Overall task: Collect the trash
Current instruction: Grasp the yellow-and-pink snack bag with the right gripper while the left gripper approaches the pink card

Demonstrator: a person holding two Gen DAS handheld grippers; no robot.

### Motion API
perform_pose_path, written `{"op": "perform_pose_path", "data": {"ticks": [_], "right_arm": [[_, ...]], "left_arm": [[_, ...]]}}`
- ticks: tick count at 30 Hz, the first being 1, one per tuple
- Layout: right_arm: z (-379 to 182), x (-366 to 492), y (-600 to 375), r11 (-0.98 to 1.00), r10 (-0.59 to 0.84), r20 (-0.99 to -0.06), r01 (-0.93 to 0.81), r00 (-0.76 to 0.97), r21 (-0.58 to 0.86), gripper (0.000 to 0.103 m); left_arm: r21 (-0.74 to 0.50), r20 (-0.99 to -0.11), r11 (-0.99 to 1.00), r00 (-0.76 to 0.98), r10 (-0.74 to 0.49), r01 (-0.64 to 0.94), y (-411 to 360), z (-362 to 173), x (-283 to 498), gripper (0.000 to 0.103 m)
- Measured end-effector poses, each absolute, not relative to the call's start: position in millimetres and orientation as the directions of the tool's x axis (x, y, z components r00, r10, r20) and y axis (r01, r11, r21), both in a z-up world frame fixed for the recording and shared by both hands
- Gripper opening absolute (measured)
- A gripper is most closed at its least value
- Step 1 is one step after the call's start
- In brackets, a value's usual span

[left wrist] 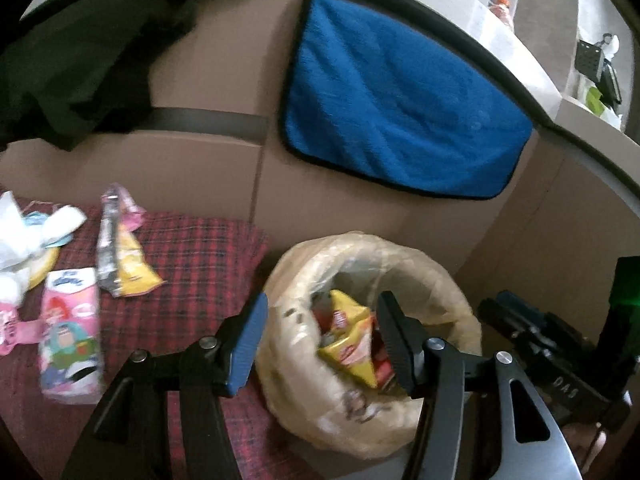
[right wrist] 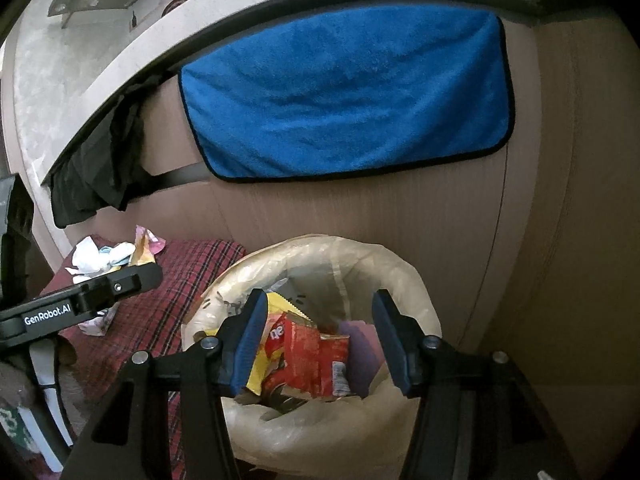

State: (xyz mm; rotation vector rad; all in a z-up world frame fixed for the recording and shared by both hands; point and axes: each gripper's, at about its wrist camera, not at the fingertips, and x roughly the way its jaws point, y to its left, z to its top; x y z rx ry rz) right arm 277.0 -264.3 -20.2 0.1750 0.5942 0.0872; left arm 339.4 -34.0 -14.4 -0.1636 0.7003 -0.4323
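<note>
A bin lined with a clear plastic bag [left wrist: 420, 276] [right wrist: 400, 272] stands beside a red plaid cloth [left wrist: 208, 256] [right wrist: 168, 300]. Yellow [left wrist: 352, 340] and red [right wrist: 308, 356] wrappers lie inside it. My left gripper [left wrist: 320, 344] is open and empty above the bin's left rim. My right gripper [right wrist: 320, 344] is open and empty over the bin's mouth. On the cloth lie a pink tissue pack [left wrist: 72, 328], a yellow and silver wrapper [left wrist: 120, 256], crumpled white paper [left wrist: 16, 232] [right wrist: 96, 260] and a pink wrapper [right wrist: 148, 240].
A brown headboard with a blue towel [left wrist: 400, 92] [right wrist: 348, 92] and a dark garment [left wrist: 80, 60] [right wrist: 100, 168] draped over it rises behind. The other gripper's body shows at the right [left wrist: 560, 360] and at the left [right wrist: 80, 304].
</note>
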Motion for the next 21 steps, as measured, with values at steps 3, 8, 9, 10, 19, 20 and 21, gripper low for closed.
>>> {"op": "perform_pose_path", "data": {"ticks": [3, 8, 9, 10, 19, 20, 21], "right_arm": [[-15.3, 271.7, -258.1, 0.983, 0.129, -0.538, -0.037, 0.833, 0.179, 0.052], [-8.9, 269.3, -238.8, 0.982, 0.155, -0.534, -0.071, 0.831, 0.174, 0.052], [-7.7, 269.7, -234.2, 0.982, 0.16, -0.533, -0.078, 0.831, 0.173, 0.052], [-6.1, 270.2, -227.7, 0.981, 0.17, -0.533, -0.091, 0.829, 0.172, 0.052], [-2.9, 279.7, -165.1, 0.969, 0.249, -0.554, -0.196, 0.794, 0.153, 0.052], [-3.3, 281.0, -157.5, 0.967, 0.257, -0.559, -0.209, 0.788, 0.149, 0.052], [-3.9, 282.2, -148.5, 0.964, 0.266, -0.564, -0.224, 0.782, 0.144, 0.052]], "left_arm": [[-0.282, -0.595, 0.908, 0.686, -0.42, 0.311, -16.3, -12.3, 332.3, 0.057], [-0.287, -0.59, 0.925, 0.714, -0.376, 0.25, 34.1, -9.6, 316.7, 0.057], [-0.274, -0.589, 0.934, 0.728, -0.351, 0.228, 49.7, -8.6, 313.2, 0.057], [-0.264, -0.589, 0.941, 0.736, -0.333, 0.214, 59.9, -8.1, 310.7, 0.057], [-0.277, -0.62, 0.961, 0.765, -0.176, -0.003, 183.5, -20.2, 304.7, 0.057], [-0.282, -0.617, 0.959, 0.769, -0.164, -0.021, 195.8, -21.6, 302.2, 0.057], [-0.287, -0.616, 0.957, 0.771, -0.16, -0.031, 203.5, -22.6, 300.5, 0.057]]}}
